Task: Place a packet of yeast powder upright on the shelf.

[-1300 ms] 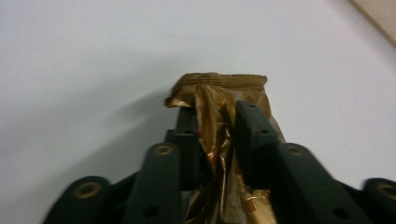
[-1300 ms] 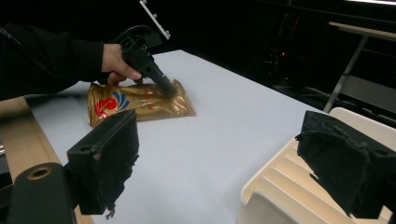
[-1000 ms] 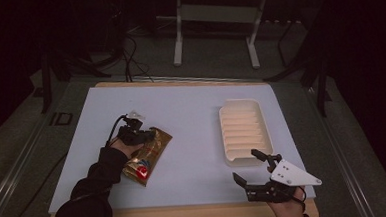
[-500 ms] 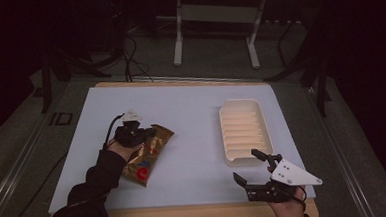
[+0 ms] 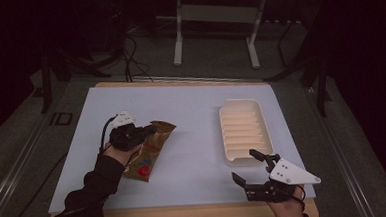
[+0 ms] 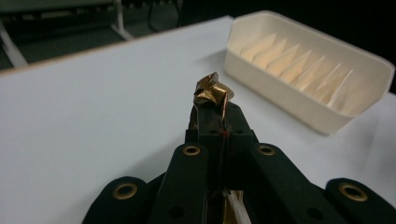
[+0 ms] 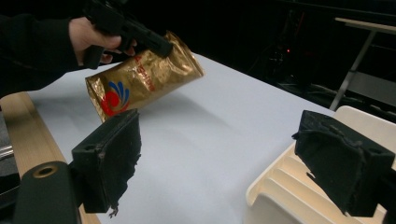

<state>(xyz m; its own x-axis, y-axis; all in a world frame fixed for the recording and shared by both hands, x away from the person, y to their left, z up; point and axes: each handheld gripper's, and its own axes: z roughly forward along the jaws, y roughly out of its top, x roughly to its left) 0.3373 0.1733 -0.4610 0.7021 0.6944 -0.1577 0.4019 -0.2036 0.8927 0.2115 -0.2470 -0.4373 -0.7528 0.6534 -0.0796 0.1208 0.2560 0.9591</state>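
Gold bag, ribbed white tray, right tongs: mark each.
gold bag [image 7: 140, 84], right gripper view, printed front face
ribbed white tray [image 5: 262, 130], high view, right rim
right tongs [image 5: 246, 167], high view, gap between tips

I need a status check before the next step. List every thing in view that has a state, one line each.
Gold snack bag: sealed, crumpled, pinched at its edge and lifted clear of the table, as the right gripper view shows.
Left claw: shut on the gold snack bag.
Right claw: open, holding nothing, beside the tray's near end.
Cream ribbed tray: upright, empty.
White table: bears the tray.
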